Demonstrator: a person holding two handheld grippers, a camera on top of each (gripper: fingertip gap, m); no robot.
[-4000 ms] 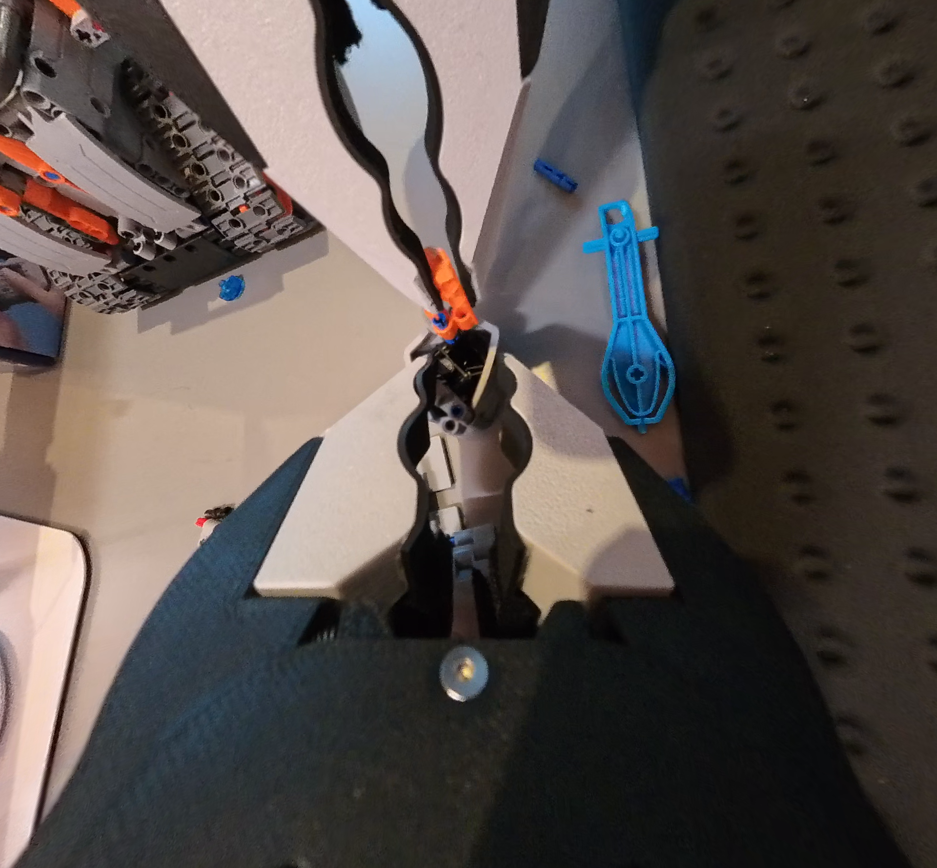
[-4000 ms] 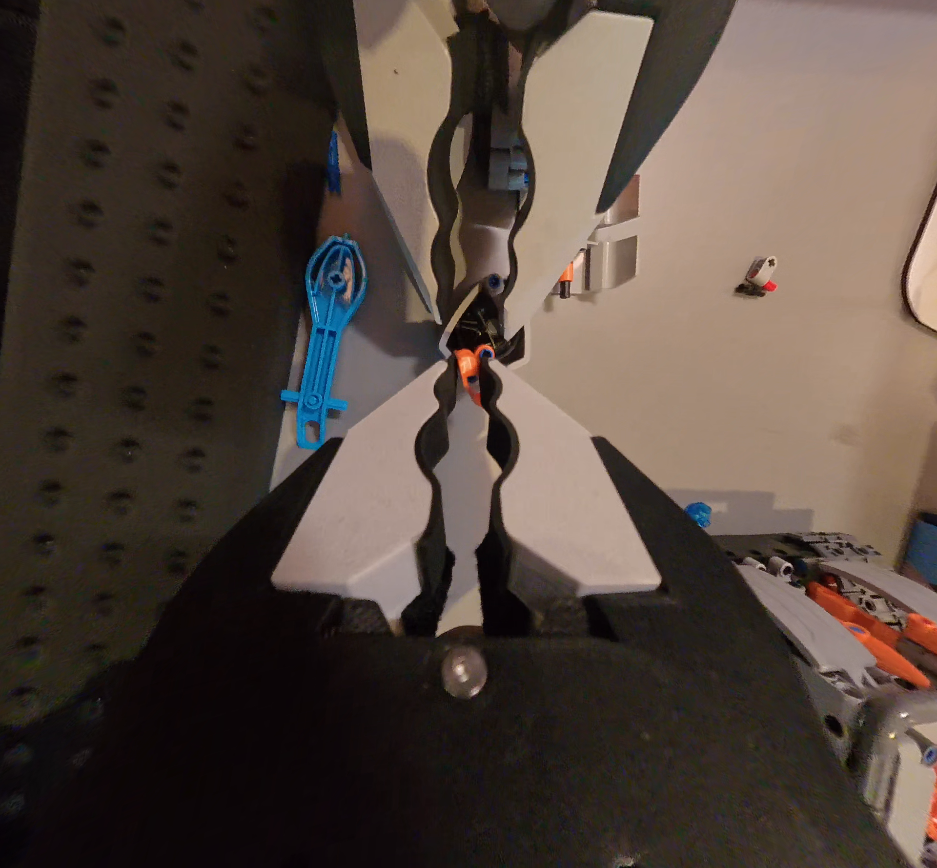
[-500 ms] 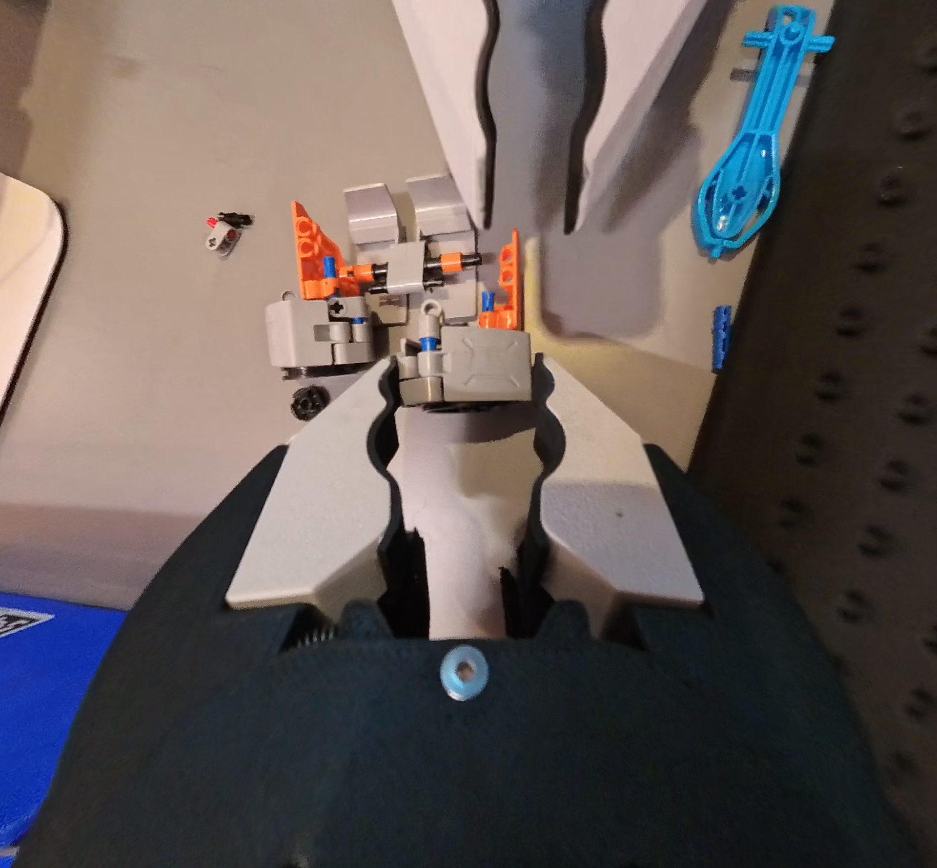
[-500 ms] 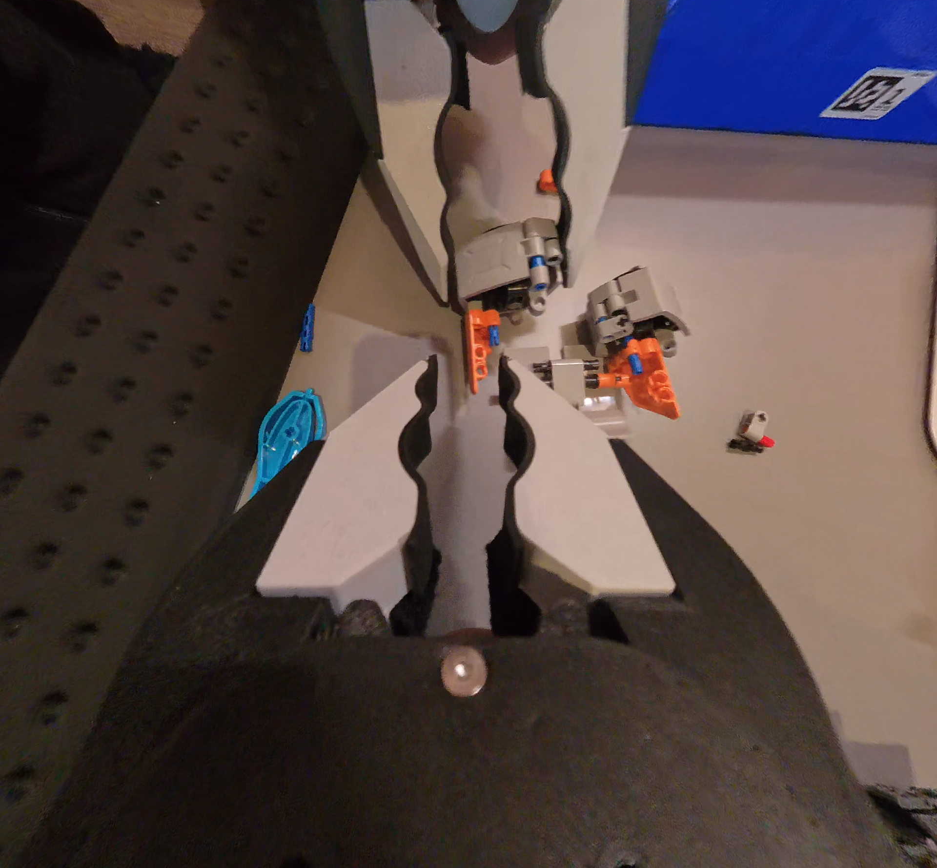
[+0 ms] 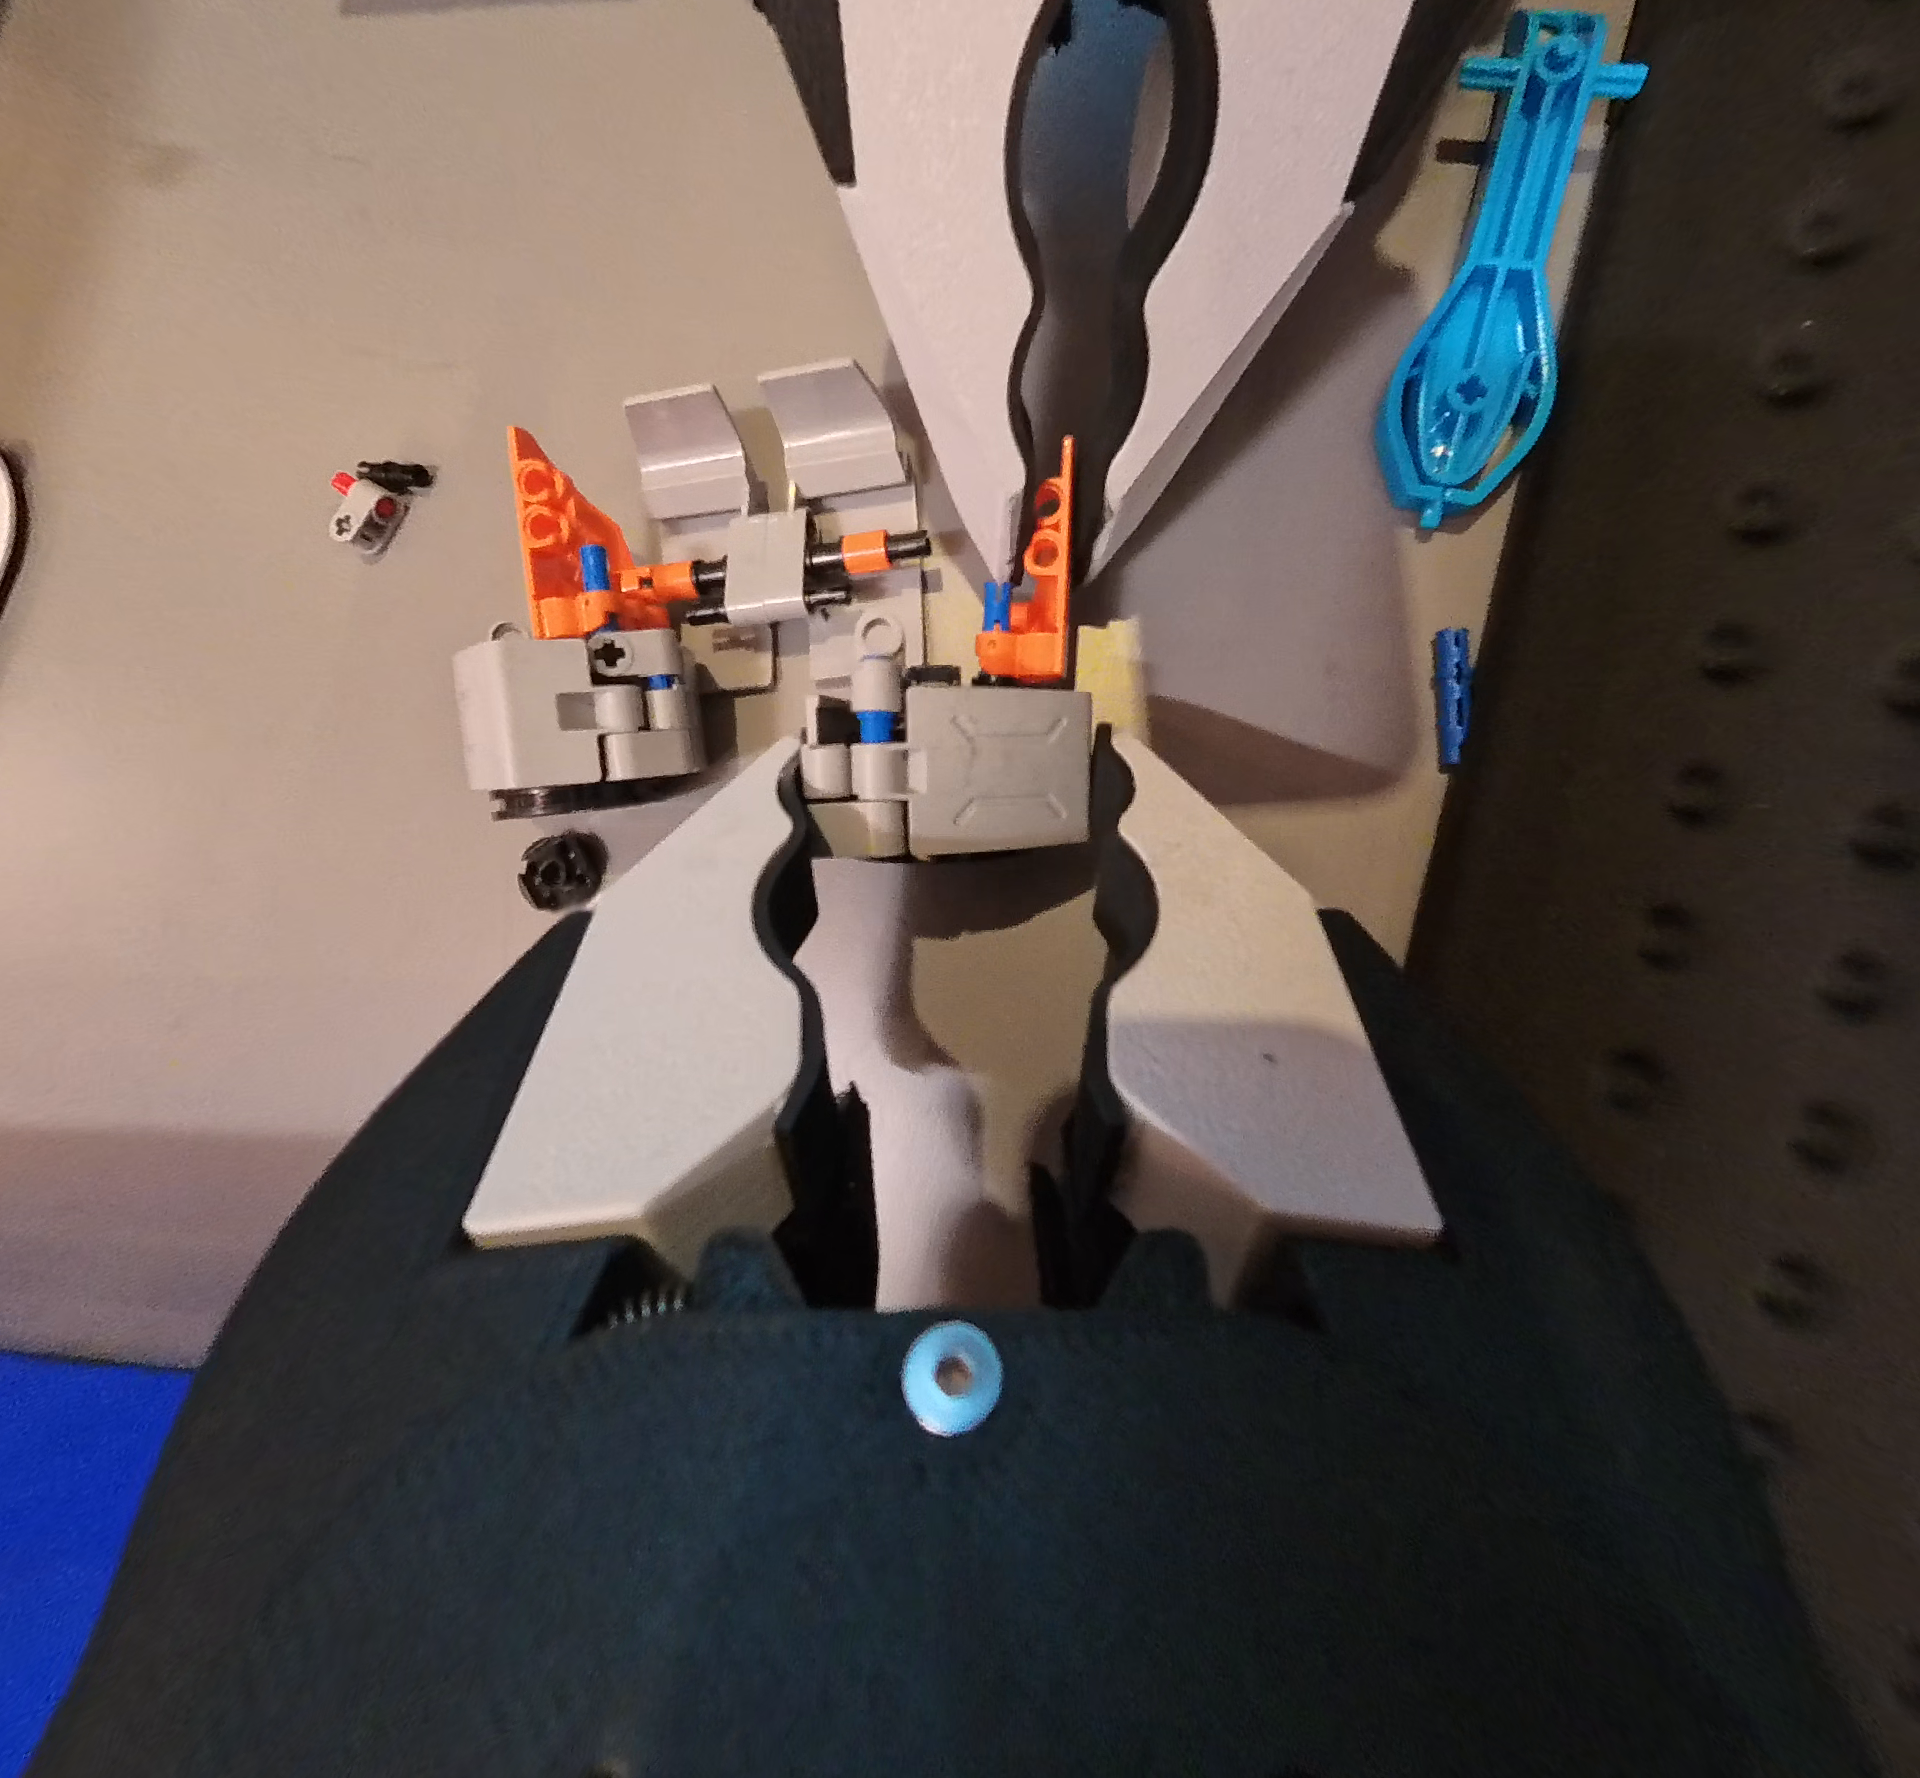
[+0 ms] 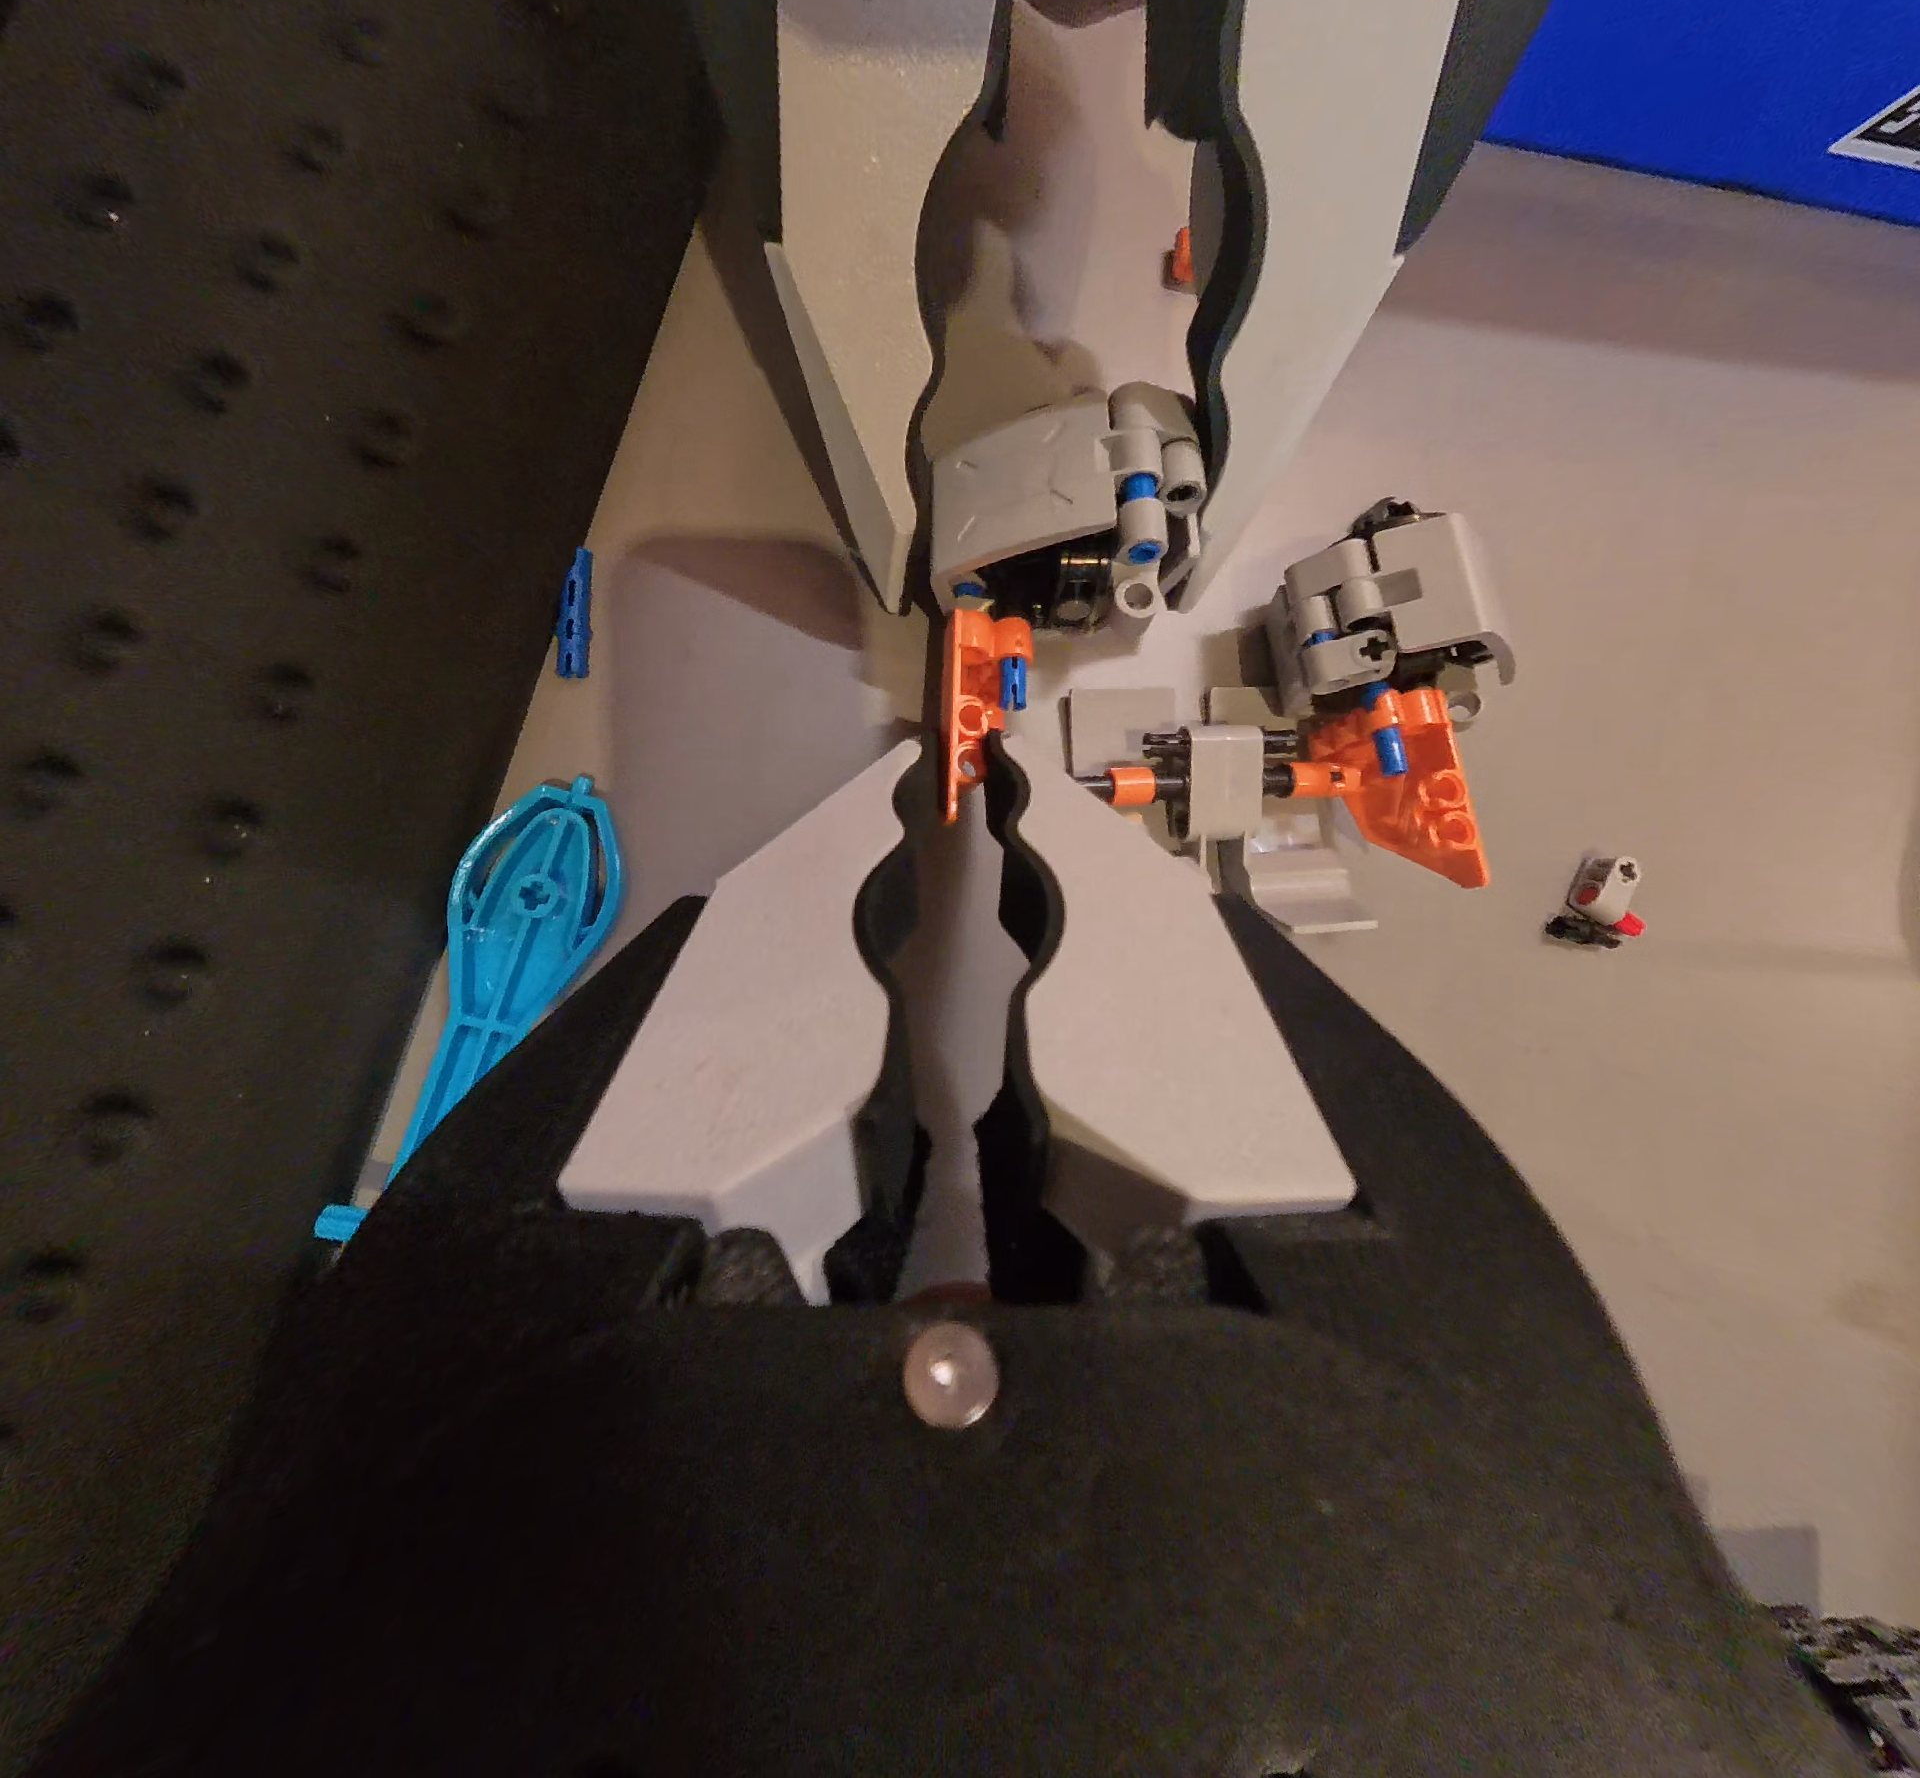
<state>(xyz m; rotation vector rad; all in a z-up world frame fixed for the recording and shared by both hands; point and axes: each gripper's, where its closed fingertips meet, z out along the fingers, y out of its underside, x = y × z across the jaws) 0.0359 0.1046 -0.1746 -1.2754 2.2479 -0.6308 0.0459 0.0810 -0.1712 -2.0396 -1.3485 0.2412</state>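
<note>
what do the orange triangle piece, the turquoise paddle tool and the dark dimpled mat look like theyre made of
Orange triangle piece: hard moulded plastic with a slight sheen, going by its crisp edges and round pin holes.
Turquoise paddle tool: translucent plastic, glossy; light shows through its thin ribs.
Dark dimpled mat: probably foam or rubber, matte, with regular shallow dimples; the look leaves it open.

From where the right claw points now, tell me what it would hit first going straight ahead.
The right claw already pinches the orange plate. Straight ahead, that plate joins the grey block held in the left claw, so it would push into that; depth is unclear.
</note>
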